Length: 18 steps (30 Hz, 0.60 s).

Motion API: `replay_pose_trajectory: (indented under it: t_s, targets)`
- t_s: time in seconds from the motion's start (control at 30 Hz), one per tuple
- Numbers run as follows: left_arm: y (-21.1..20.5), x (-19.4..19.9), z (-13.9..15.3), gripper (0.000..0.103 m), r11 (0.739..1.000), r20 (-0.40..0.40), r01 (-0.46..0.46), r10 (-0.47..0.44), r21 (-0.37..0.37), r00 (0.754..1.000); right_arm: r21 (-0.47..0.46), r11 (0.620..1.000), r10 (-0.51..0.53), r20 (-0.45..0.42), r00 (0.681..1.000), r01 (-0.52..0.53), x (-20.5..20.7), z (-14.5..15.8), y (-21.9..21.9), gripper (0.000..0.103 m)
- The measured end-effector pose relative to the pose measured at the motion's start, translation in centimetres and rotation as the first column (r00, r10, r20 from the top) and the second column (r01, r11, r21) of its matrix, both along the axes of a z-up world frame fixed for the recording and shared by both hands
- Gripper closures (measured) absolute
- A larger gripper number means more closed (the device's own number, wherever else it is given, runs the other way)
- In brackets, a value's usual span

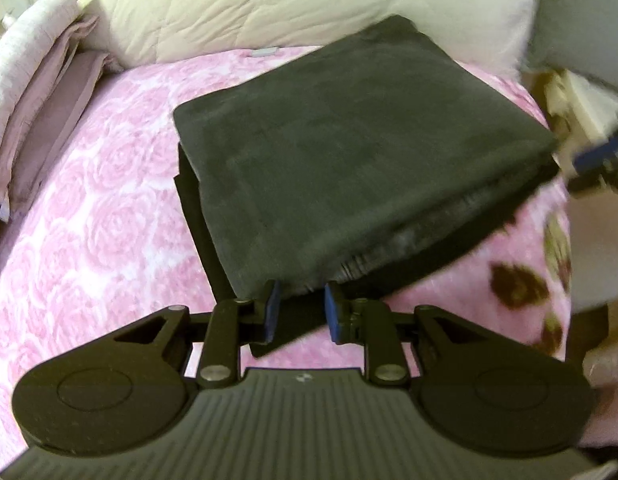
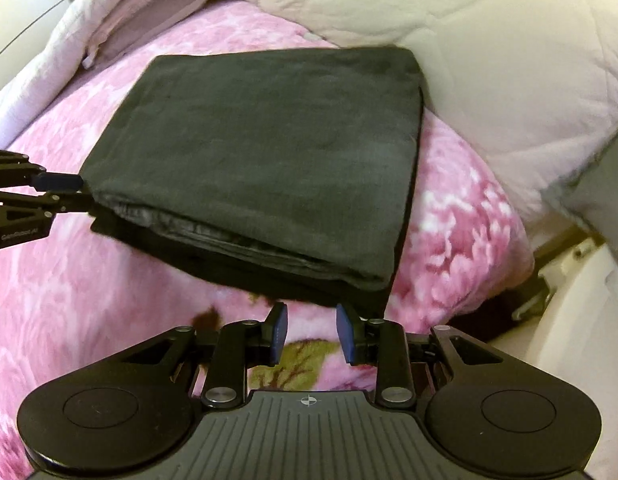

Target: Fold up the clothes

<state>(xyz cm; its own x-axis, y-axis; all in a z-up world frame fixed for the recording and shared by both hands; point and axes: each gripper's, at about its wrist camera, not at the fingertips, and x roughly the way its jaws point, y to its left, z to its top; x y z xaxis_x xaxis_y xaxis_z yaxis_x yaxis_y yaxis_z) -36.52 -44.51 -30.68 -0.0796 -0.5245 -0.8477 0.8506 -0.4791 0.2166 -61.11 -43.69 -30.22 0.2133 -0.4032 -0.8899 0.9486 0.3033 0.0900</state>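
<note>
A dark garment (image 1: 349, 160), already folded into a thick square, is lying on a bed under a pink rose-patterned blanket (image 1: 89, 208). It is sitting mid-bed, its far edge close against a cream quilt (image 1: 289, 0) heaped behind it.

The left tongs (image 1: 300, 307) are standing slightly parted at the near-left corner of the square, pads just off the cloth and clamping nothing. The right tongs (image 2: 311, 330) are likewise released — hovering just short of the near-right corner, with blanket showing between the pads.

The cloth is looking soft, limp and fairly light; stacked layers are showing along the near edge, so it will likely sag and fan open if lifted by one corner. The safer hold is probably the near edge at both corners, pinching all the layers together.

Open blanket is lying to the left and near sides, giving room to slide or lift. On the far left, pillows (image 1: 33, 60) are crowding the bed's edge — on the right the bed is dropping away toward pale furniture (image 2: 569, 300).
</note>
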Motion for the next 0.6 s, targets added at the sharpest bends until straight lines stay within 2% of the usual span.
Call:
replay_pose_trajectory:
  t_s: [0.07,0.1,0.17,0.3,0.43,0.53,0.6]
  targets:
    - [1.9,-0.4,-0.1,0.077,0.993,0.056,0.099,-0.096,-0.064,0.994,-0.051,0.996,0.071,-0.04,0.997,-0.073,0.8,0.3,0.3,0.067]
    - [2.9,-0.7,-0.2,0.076,0.98,0.105,0.168,-0.157,-0.103,0.982,-0.078,0.991,0.108,-0.062,0.992,-0.113,1.2,0.3,0.4,0.067]
    - [3.8,-1.2,-0.6,0.074,0.955,0.153,0.269,-0.249,-0.124,0.956,-0.099,0.984,0.143,-0.083,0.986,-0.151,1.6,-0.1,0.1,0.067]
    - [4.1,-2.2,-1.8,0.074,0.91,0.253,0.39,-0.348,-0.142,0.903,-0.108,0.976,0.177,-0.106,0.979,-0.188,2.2,-1.3,-0.8,0.067]
    - [3.5,-2.5,-2.0,0.074,0.871,0.314,0.463,-0.4,-0.162,0.861,-0.135,0.969,0.187,-0.141,0.972,-0.206,2.8,-1.5,-1.0,0.067]
    - [2.1,-1.8,-3.2,0.074,0.892,0.309,0.441,-0.394,-0.097,0.865,-0.156,0.955,0.221,-0.185,0.958,-0.25,3.3,-1.5,-0.8,0.067]
    - [1.7,-1.2,-3.7,0.074,0.893,0.285,0.44,-0.4,-0.091,0.871,-0.137,0.959,0.22,-0.199,0.955,-0.25,3.1,-2.1,-1.3,0.067]
